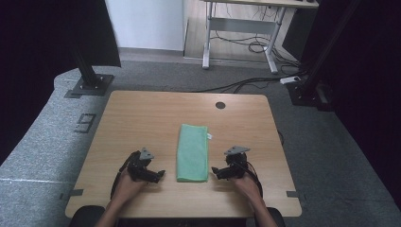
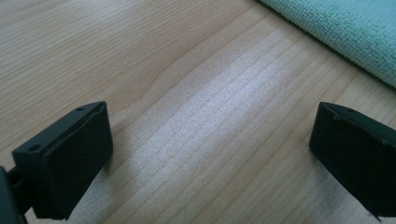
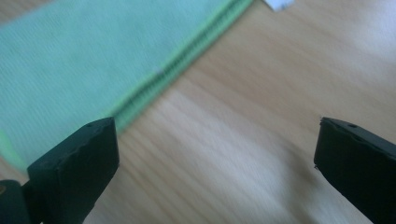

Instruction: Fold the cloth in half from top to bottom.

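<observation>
A green cloth [image 1: 193, 151], folded into a long narrow strip, lies on the wooden table [image 1: 142, 118] near its front middle. A small white tag [image 1: 209, 136] sticks out at its far right edge. My left gripper [image 1: 160, 176] rests low on the table just left of the cloth's near end, open, with bare wood between its jaws. In the left gripper view the cloth [image 2: 345, 32] is at the upper right. My right gripper [image 1: 215, 171] sits just right of the cloth's near end, open and holding nothing. The cloth's layered edge [image 3: 93, 60] runs across the right gripper view.
A round dark hole [image 1: 220, 105] marks the table's far side. Black frame posts [image 1: 87, 71] stand on the grey carpet behind the table's left and right corners. A white desk frame [image 1: 241, 28] with cables stands farther back.
</observation>
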Available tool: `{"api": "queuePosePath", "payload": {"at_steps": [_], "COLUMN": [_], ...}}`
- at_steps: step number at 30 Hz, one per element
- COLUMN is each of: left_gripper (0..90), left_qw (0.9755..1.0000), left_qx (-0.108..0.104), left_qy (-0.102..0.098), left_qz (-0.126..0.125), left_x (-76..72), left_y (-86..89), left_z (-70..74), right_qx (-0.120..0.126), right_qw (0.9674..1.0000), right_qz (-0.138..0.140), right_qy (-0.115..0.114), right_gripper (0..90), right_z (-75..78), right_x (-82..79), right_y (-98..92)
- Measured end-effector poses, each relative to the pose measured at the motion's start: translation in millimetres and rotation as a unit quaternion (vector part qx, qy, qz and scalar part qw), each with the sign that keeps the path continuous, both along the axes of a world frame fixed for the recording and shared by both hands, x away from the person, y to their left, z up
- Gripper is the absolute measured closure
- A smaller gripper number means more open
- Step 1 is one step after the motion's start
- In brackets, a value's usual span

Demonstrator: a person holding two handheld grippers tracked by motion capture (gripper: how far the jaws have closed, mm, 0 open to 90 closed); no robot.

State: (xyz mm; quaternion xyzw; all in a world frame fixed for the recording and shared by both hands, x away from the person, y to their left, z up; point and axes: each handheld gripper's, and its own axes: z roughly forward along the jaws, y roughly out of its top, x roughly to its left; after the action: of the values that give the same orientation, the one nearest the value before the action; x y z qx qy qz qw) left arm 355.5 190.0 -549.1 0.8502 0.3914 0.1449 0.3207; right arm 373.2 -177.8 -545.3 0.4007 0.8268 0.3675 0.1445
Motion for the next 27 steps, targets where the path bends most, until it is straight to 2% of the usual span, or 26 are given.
{"api": "queuePosePath", "payload": {"at_steps": [4,6,10,14,16,18,21,27], "left_gripper": [0.0,0.0,0.0,0.0,0.0,0.0,0.0,0.0], "left_qw": [1.0000,1.0000,1.0000,1.0000,0.9999,0.9999,0.9999,0.9995], "left_qx": [0.000,0.000,0.000,0.001,0.006,0.007,-0.001,-0.007], "left_qy": [0.000,0.000,0.000,0.003,0.003,-0.004,-0.015,-0.025], "left_qz": [0.000,0.000,0.000,0.009,0.010,0.008,0.003,0.015], "left_x": [0.0,0.0,0.0,2.2,7.6,12.3,21.9,54.1], "left_y": [-0.1,0.0,0.0,-1.4,-6.3,-11.8,-22.5,-45.1], "left_z": [0.0,0.0,0.0,0.8,3.6,7.8,16.3,21.5], "right_qx": [0.016,0.017,0.001,-0.022,-0.030,-0.024,-0.024,-0.023], "right_qw": [0.9998,0.9998,1.0000,0.9997,0.9995,0.9997,0.9997,0.9997], "right_qz": [0.002,0.003,0.006,0.002,0.004,0.003,0.002,0.002], "right_qy": [-0.008,-0.007,-0.004,-0.001,0.003,0.007,0.005,-0.002], "right_gripper": [0.9,0.9,0.9,0.9,0.6,0.1,0.0,0.0], "right_z": [6.9,7.8,4.8,-0.9,-4.1,-6.5,-7.7,-9.1], "right_x": [7.7,12.1,21.6,26.3,26.2,26.3,25.9,24.5], "right_y": [15.7,24.0,40.7,48.6,48.5,46.5,45.4,45.1]}}
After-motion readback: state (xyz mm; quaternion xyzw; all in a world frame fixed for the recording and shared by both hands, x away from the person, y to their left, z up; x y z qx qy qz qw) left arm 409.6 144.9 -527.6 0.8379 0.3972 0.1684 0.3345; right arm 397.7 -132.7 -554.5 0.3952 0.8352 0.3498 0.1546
